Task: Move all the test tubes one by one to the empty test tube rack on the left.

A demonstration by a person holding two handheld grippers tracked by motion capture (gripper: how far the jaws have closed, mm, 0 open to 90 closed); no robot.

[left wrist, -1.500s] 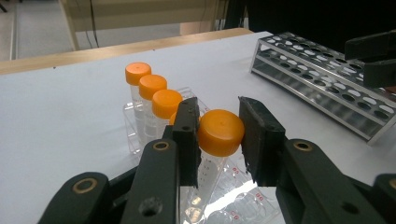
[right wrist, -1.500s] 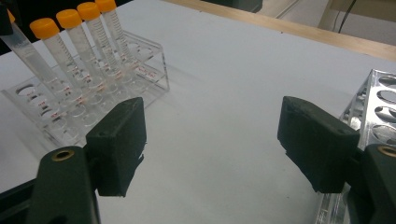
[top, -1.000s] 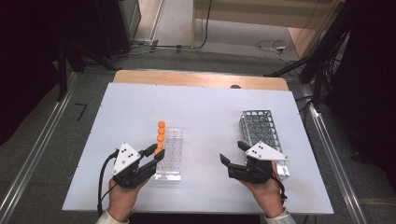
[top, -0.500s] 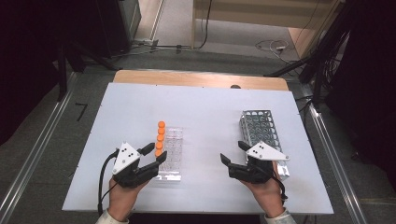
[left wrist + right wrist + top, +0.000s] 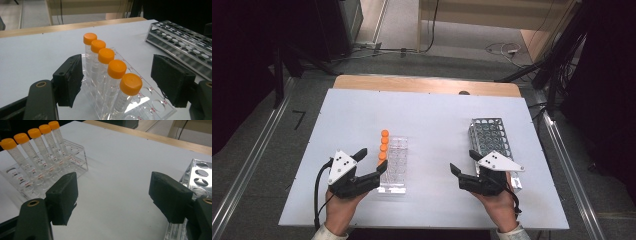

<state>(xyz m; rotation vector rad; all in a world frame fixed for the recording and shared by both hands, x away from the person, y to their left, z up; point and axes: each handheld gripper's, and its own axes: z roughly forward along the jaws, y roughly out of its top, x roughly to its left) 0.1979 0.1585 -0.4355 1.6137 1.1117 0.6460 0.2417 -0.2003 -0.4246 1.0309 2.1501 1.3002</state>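
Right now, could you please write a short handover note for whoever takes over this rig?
Left gripper: jaws have just been opening, open now either side of the nearest orange-capped tube, not pressing it.
Right gripper: open, nothing between the jaws, over bare table.
Things: five orange-capped tubes stand in one row along the edge of the clear rack; the metal rack sits by the right hand, its visible holes hold nothing.
Done: five tubes stand seated in the clear rack.
Left: probably moving tubes across to the metal rack.

Right gripper (image 5: 113, 200), jaws apart, over bare table (image 5: 117, 165).
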